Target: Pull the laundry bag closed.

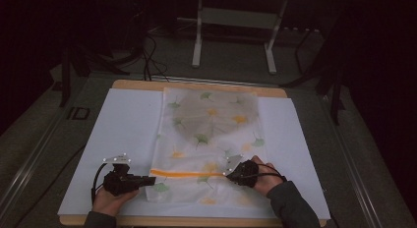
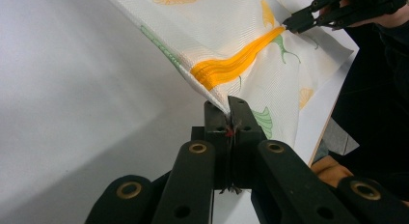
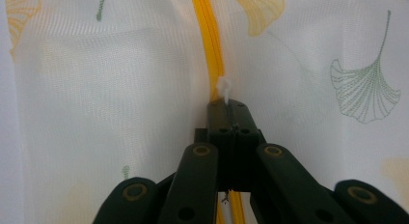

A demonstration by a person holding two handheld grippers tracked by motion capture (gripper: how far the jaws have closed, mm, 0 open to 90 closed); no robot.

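Observation:
A white mesh bag (image 1: 211, 134) printed with green and orange ginkgo leaves lies flat on a white sheet (image 1: 128, 125). An orange zipper (image 1: 187, 174) runs across its near end. My left gripper (image 1: 151, 179) is shut on the bag's left edge at the zipper's end, and the fabric (image 2: 217, 31) is lifted and pulled taut above its tips (image 2: 227, 104). My right gripper (image 1: 227, 174) is shut on the small white zipper pull (image 3: 223, 86), with the orange zipper (image 3: 208, 35) running straight ahead of its tips (image 3: 226, 104). The right gripper (image 2: 289, 23) also appears far off in the left gripper view.
The white sheet covers a wooden tabletop (image 1: 196, 84) whose edge shows at the back and front. Behind the table stand a white metal frame (image 1: 235, 21) and dark cables (image 1: 152, 56) on the grey floor. The room around is dark.

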